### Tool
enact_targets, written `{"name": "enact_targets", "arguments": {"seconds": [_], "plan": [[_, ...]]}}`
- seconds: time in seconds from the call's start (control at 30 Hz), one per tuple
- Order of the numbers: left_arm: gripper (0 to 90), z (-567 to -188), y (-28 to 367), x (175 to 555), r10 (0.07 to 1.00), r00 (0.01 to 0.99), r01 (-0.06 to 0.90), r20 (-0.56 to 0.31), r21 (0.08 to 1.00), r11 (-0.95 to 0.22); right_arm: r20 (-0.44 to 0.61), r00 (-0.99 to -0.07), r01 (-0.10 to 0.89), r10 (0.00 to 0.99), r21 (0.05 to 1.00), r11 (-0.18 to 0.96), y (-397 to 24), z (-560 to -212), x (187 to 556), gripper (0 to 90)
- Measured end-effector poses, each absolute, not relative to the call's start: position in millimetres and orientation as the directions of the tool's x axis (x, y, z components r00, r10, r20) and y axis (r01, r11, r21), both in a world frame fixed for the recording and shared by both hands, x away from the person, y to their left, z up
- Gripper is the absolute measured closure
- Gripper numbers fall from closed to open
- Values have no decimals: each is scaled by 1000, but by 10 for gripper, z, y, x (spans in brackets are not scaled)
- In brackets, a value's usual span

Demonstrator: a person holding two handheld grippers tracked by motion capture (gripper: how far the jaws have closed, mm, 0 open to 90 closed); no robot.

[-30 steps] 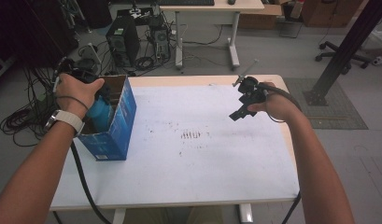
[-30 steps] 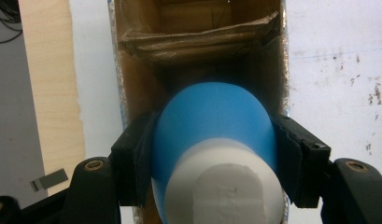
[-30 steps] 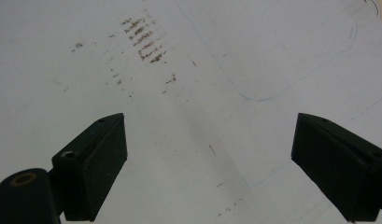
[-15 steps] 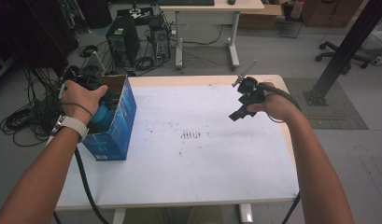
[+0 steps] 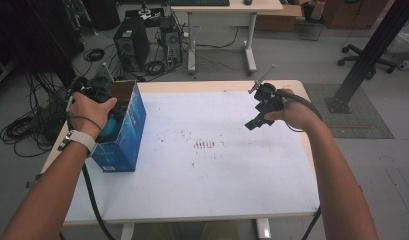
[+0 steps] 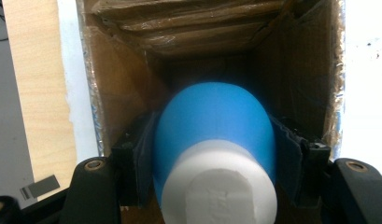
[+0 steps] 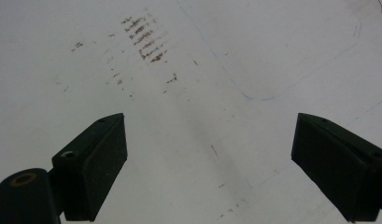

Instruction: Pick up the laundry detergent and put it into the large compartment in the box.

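Note:
An open blue cardboard box (image 5: 126, 137) stands upright at the table's left edge. My left gripper (image 6: 214, 135) reaches down into it, shut on a rounded blue thing (image 6: 212, 116) with a white end cap (image 6: 219, 186). The pads (image 6: 142, 154) press on both of its sides, and brown box walls (image 6: 118, 93) surround it. In the high view the hand (image 5: 89, 107) covers most of that gripper at the box's mouth. My right gripper (image 5: 255, 120) hovers over the table's right side, its jaws open and wide apart (image 7: 209, 154), with nothing between them.
The white tabletop (image 5: 217, 180) bears a patch of brown scuff marks (image 5: 206, 145) near its middle. Beyond the table are a computer tower (image 5: 127, 42), floor cables (image 5: 27, 125), a second desk (image 5: 222, 7) and a black post (image 5: 372, 50) at the right.
My left hand has sunk lower, taking the blue thing deeper into the box. The right hand has stayed where it was.

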State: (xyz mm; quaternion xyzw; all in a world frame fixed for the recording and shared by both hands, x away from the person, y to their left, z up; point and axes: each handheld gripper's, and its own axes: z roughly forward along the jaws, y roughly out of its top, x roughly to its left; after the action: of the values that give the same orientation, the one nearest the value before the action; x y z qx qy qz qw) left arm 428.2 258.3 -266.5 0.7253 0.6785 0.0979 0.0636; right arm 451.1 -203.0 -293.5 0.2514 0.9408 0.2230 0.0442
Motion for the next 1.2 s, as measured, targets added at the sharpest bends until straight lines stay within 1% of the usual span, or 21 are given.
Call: {"name": "enact_targets", "arguments": {"seconds": [0.37,0.9,1.2], "plan": [[375,-2668,2585,4276,996,66,969,58,232,-78,26,-870,452,493,442,775,-2031,-2929,4499,108],[369,-2683,2615,4324,997,70,966,38,246,-77,32,-868,458,496,436,775,-2039,-2948,4498,108],[322,-2681,2643,4337,997,63,969,36,235,-70,33,-865,464,500,432,773,-2044,-2958,4500,108]]}}
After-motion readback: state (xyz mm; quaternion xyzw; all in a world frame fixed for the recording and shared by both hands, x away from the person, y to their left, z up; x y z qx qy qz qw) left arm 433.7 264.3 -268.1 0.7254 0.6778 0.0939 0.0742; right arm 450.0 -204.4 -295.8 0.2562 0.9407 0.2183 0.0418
